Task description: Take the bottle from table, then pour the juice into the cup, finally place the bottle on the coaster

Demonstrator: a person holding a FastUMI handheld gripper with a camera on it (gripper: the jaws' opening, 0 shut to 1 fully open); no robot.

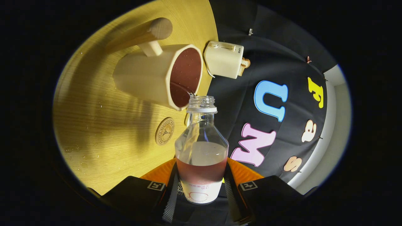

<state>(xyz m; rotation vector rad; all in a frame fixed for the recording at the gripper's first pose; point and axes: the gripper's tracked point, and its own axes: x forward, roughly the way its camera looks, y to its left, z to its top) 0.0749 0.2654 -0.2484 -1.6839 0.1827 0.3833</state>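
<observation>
The gripper [201, 185] holds a clear bottle [201, 147] between its two fingers, one pressing on each side of the lower body. The bottle, uncapped, holds some reddish juice. Just beyond its open mouth sits a cream cup [157, 77], with reddish liquid inside. A round coaster [164, 131] lies on the wooden table [100, 125], ahead of the fingers beside the bottle. A cream toaster [223, 59] stands beyond the cup.
</observation>
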